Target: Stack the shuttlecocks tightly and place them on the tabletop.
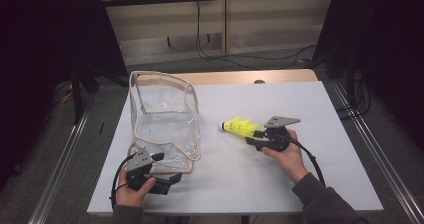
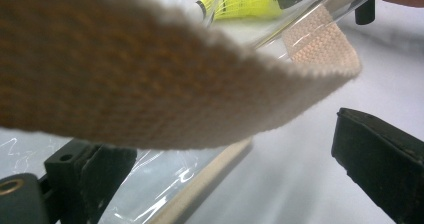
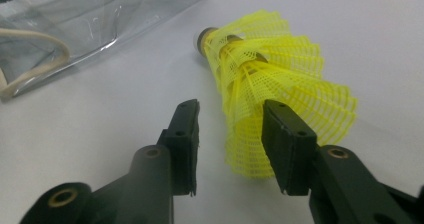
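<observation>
A: Where do the nested yellow plastic mesh shuttlecocks (image 1: 240, 126) lie, and which way do they point?

B: On the white table (image 1: 310, 184), right of centre in the high view. Their long axis runs roughly nine to three o'clock, cork tip at nine toward the clear plastic bag with beige webbing trim (image 1: 162, 119), skirts at three.

A: And the right gripper (image 1: 256, 137)?

B: At the skirt end, jaws parted, one beside the mesh and one over it, not pinching.

A: The left gripper (image 1: 167, 171)?

B: At the bag's six o'clock edge, jaws wide apart, the trim between them unclamped.
</observation>
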The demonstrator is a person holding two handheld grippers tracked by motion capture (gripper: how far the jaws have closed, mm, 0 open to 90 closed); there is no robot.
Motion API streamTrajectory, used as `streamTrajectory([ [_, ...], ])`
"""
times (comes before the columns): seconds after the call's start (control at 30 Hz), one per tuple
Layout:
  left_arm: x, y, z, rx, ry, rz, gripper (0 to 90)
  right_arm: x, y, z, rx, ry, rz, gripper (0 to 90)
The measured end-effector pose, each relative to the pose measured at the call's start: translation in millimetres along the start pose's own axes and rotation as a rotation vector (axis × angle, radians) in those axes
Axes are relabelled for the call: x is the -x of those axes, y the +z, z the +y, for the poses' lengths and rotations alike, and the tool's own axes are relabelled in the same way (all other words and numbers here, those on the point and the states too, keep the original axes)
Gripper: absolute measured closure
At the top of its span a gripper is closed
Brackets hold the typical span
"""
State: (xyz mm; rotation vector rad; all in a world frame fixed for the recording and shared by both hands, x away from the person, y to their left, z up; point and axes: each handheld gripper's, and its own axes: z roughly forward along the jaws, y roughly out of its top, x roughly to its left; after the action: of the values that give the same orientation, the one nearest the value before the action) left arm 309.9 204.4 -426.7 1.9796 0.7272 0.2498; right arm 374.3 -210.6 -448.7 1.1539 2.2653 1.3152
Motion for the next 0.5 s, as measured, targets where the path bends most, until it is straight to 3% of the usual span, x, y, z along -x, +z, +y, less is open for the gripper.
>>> streamTrajectory([
  [0.17,-0.1,-0.2,0.1,-0.002,0.001,0.000,4.2,-0.4,4.5,1.4,0.007,0.038,-0.014,49.0],
  [0.5,-0.4,-0.3,-0.2,0.005,-0.003,-0.003,4.2,-5.6,13.3,9.3,-0.002,0.063,-0.028,35.6],
])
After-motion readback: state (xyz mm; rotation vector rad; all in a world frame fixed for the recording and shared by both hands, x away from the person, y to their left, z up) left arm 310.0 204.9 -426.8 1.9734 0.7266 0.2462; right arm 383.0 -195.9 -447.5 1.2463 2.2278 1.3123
